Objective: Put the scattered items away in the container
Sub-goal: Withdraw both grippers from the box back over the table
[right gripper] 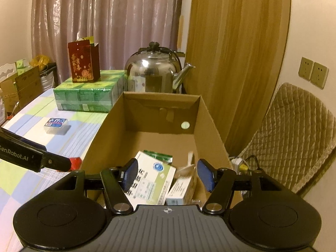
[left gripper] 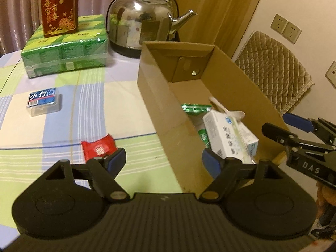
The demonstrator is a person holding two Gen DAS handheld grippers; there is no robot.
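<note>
Red packet (left gripper: 98,148) lies flat on the table (left gripper: 130,113), touching my left claw (left gripper: 163,162) at its left finger, beside the cardboard box (left gripper: 159,113). Both claws, including the right one (right gripper: 168,173), are wide open and empty.

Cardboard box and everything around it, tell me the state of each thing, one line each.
cardboard box: open, partly filled
white cartons: inside the box, lying tilted
white spoon: inside the box
red packet: on the tablecloth, outside the box
clear plastic case: closed, flat on the tablecloth, outside the box
kettle: lid on, upright
left gripper: open, empty
right gripper: open, empty
</note>
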